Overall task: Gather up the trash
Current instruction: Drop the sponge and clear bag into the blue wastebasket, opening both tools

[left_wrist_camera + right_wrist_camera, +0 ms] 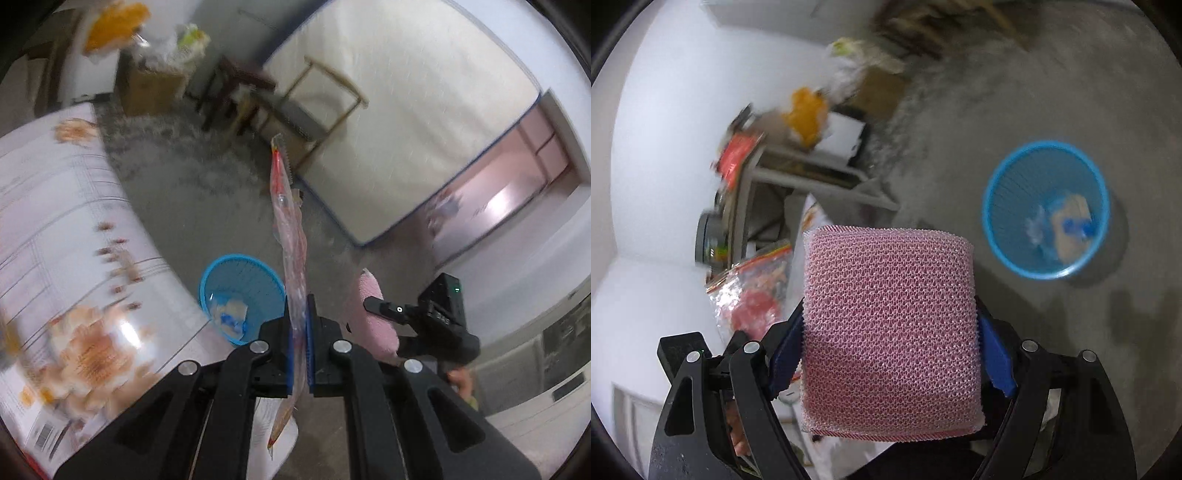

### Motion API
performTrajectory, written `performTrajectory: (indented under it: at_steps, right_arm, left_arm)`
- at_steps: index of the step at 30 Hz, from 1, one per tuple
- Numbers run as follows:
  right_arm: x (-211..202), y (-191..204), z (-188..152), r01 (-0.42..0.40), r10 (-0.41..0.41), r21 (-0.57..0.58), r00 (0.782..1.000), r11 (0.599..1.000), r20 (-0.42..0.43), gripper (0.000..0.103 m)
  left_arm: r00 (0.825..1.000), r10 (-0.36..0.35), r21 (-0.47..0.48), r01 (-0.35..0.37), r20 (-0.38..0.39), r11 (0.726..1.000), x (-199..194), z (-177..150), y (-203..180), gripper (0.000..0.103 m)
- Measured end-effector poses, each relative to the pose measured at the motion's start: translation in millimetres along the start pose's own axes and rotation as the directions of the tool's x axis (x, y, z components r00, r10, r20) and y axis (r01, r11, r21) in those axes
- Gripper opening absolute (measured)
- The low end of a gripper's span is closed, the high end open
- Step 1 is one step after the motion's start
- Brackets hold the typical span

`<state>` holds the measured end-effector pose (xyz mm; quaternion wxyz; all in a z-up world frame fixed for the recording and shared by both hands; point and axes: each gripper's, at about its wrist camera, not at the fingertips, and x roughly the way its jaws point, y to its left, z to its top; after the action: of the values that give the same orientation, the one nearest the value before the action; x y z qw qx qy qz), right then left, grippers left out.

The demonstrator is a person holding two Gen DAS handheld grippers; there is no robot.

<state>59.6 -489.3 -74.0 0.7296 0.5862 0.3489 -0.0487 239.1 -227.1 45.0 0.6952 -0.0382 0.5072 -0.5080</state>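
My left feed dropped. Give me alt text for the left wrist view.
The left gripper is clamped on a thin clear-and-red plastic wrapper held edge-on. Below-left on the grey floor stands a blue mesh bin already holding scraps; the pink sponge in the right gripper shows at right.

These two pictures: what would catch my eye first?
A pink mesh sponge fills the right view, squeezed in the right claw. In the left view, the left claw pinches a clear red-printed wrapper. A blue basket with scraps stands on the grey floor.
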Motion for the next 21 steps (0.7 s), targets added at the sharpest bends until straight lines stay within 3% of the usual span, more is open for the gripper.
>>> performTrajectory:
  at_steps: [6,11,13,14,15,18,21]
  right_arm:
    - [19.8,-50.4,28.7,-0.029,0.027,0.151,1.000,0.988,0.011,0.079]
    - [30.7,-78.6,53.2,-0.040,0.037,0.209,0.999,0.977,0.019,0.083]
    - [45.1,-87.6,66.4,-0.016,0.012,0.209,1.000,0.978,0.019,0.091]
    - [51.7,-92.3,70.3,0.010,-0.013,0.206,1.000,0.979,0.016,0.091]
    - [55.8,-98.2,72.8,0.030,-0.033,0.207,0.999,0.978,0.012,0.091]
    - [73.6,-120.7,76.3,0.114,-0.115,0.258,0.993,0.959,-0.012,0.091]
    - [73.3,-133.1,68.5,0.103,-0.106,0.297,0.994,0.949,-0.006,0.091]
  left_arm:
    - [0.981,0.066,0.054,-0.057,-0.182,0.997,113.2,17.6,-17.6,0.005]
    - [0.955,0.159,0.129,-0.130,-0.249,0.983,182.9,34.9,-29.9,0.007]
    - [0.948,0.197,0.140,-0.167,-0.250,0.976,201.0,40.5,-28.1,0.029]
    - [0.947,0.213,0.128,-0.186,-0.241,0.974,209.4,43.3,-25.0,0.052]
    - [0.948,0.222,0.117,-0.199,-0.228,0.973,211.5,42.2,-21.9,0.057]
    - [0.950,0.210,0.089,-0.194,-0.232,0.977,213.6,40.1,-16.0,0.059]
    - [0.953,0.196,0.084,-0.182,-0.231,0.980,205.0,33.6,-15.3,0.064]
